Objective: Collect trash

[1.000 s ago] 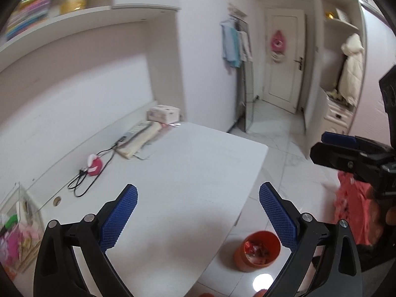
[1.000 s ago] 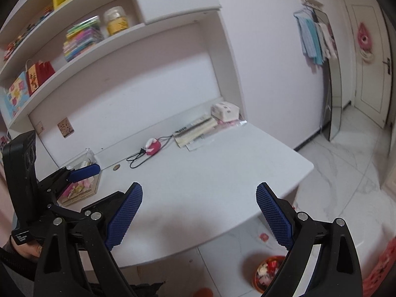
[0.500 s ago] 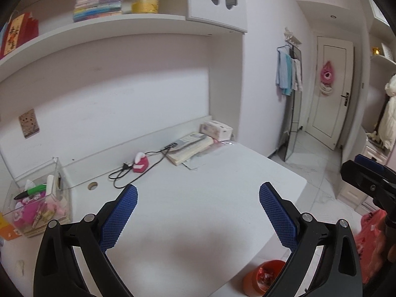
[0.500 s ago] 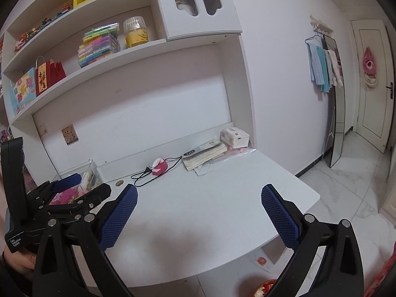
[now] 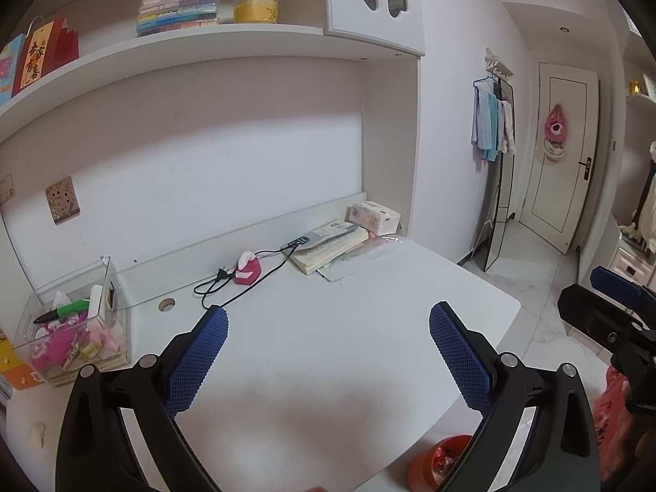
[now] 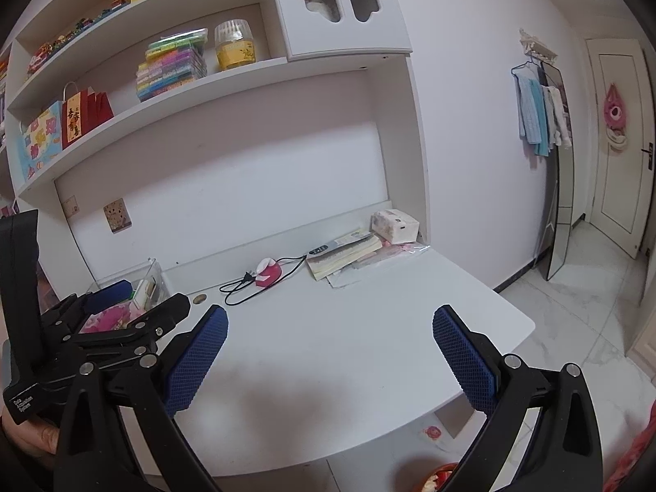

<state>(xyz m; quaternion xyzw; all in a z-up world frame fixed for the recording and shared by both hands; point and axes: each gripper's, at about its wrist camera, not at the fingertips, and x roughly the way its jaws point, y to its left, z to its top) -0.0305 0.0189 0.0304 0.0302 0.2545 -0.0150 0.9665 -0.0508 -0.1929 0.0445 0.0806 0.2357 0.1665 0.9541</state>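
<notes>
Above the white tabletop, both the left gripper and right gripper hover with jaws wide and empty, so reaching blindly risks missing the floor scrap beside the red bin.

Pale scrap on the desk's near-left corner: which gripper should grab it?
Left, probably. The pale scrap lies left of the open left gripper, on the desk. The right gripper, also open, sits farther right and its camera doesn't show the scrap.
</notes>
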